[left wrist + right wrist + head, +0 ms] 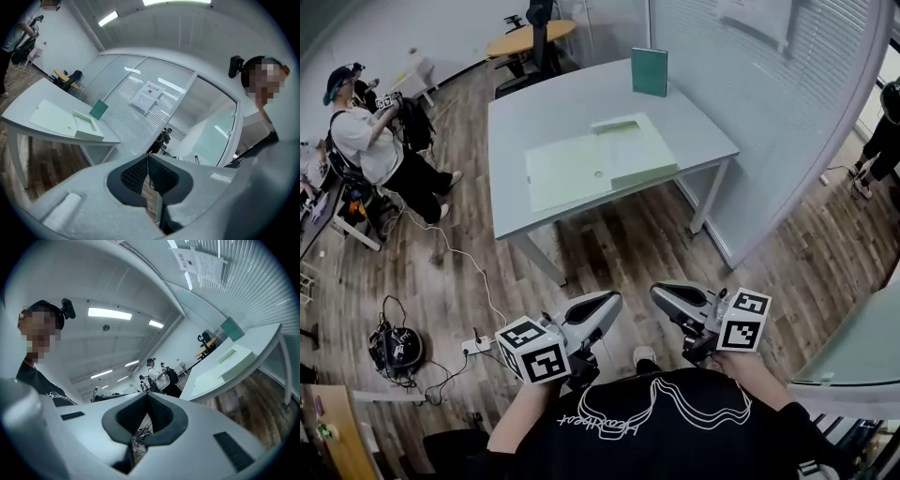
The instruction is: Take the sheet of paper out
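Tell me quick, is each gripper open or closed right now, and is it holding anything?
Left gripper: closed, holding nothing.
Right gripper: closed, holding nothing.

bench (553,108): smooth matt top, pale grey
floor (609,253): wood planks, bit of a sheen
folder (567,173): pale green card, matt
left gripper (614,300), right gripper (661,292): matt grey plastic
pads (136,176): black, ribbed
partition (787,122): frosted glass
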